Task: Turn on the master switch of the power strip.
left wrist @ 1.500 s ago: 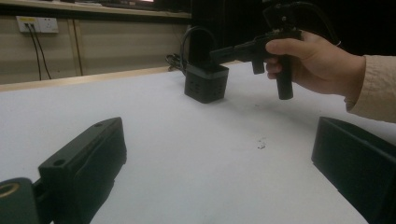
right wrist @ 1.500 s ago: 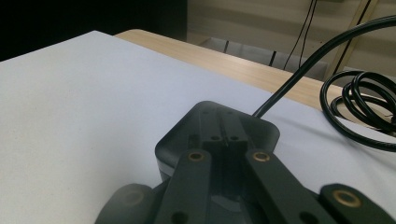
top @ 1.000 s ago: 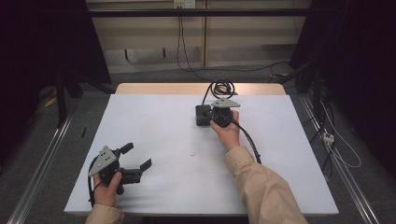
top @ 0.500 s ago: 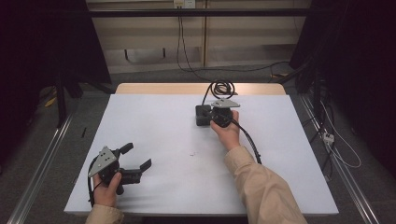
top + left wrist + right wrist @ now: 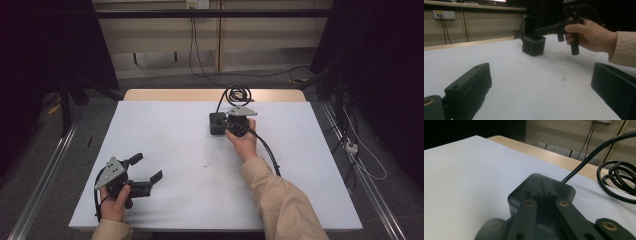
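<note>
From above I see a white table (image 5: pixel 165 145) in a dark room. My left gripper (image 5: pixel 142 173) rests near the left edge, jaws spread. My right gripper (image 5: pixel 226 122) is far, at a black box (image 5: pixel 217 123). The left gripper view shows the box (image 5: pixel 533 45) standing beyond. In the right gripper view, the jaws are pressed together over the box (image 5: pixel 524 192), its coiled cable (image 5: pixel 616 180) at the right.

Two grippers (image 5: pixel 145 170) (image 5: pixel 223 125), one black box (image 5: pixel 217 123)
</note>
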